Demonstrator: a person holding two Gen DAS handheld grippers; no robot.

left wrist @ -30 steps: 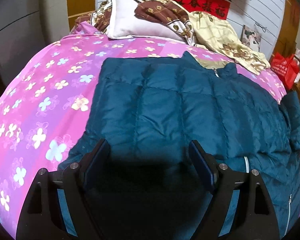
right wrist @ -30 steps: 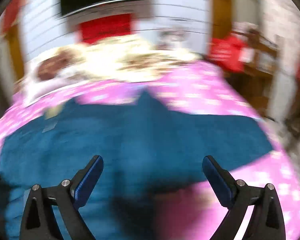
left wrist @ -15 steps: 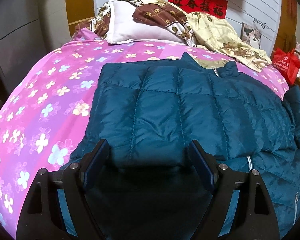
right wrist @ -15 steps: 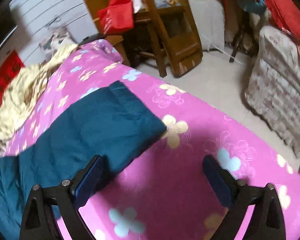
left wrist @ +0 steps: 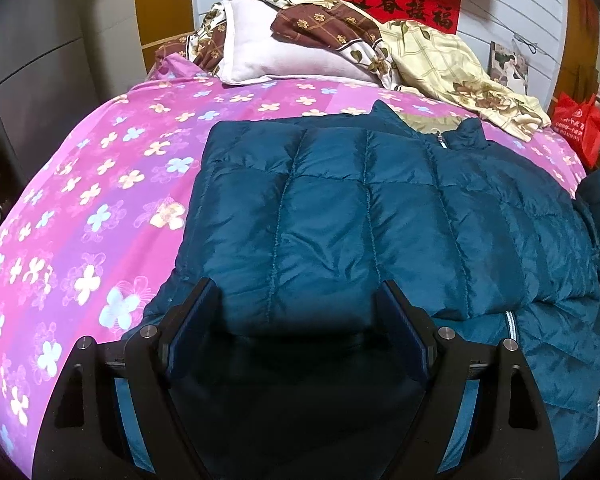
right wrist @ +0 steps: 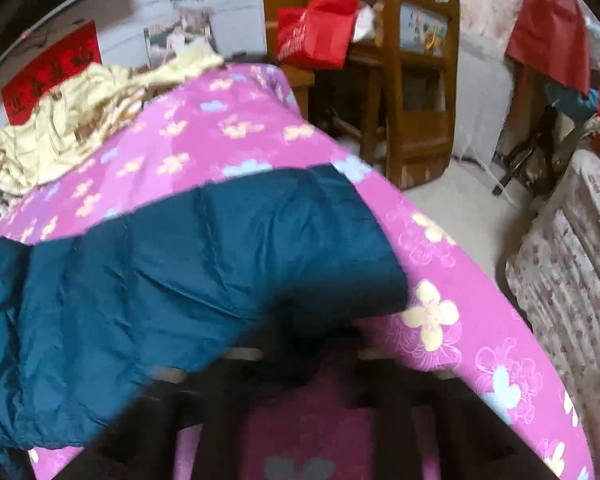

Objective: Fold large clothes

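A teal quilted jacket (left wrist: 360, 220) lies flat on the pink flowered bedspread (left wrist: 100, 200), with one sleeve folded across its body. My left gripper (left wrist: 298, 320) hovers open over the near end of that folded part, and its fingers (left wrist: 196, 320) touch nothing. In the blurred right wrist view the jacket's other sleeve (right wrist: 220, 260) stretches out toward the bed's edge. My right gripper (right wrist: 308, 340) is shut at the cuff end of this sleeve, the fingers meeting on the cloth's lower edge.
A white pillow (left wrist: 268, 56) and a yellow-brown blanket (left wrist: 452, 64) are piled at the head of the bed. Beside the bed stand a red bag (right wrist: 316, 36), a wooden chair (right wrist: 416, 92) and flower-covered furniture (right wrist: 572, 248), with pale floor between them.
The right gripper dropped closer to the sleeve's cuff, and its wide-open jaws came together there. The left gripper stayed where it was, still open.
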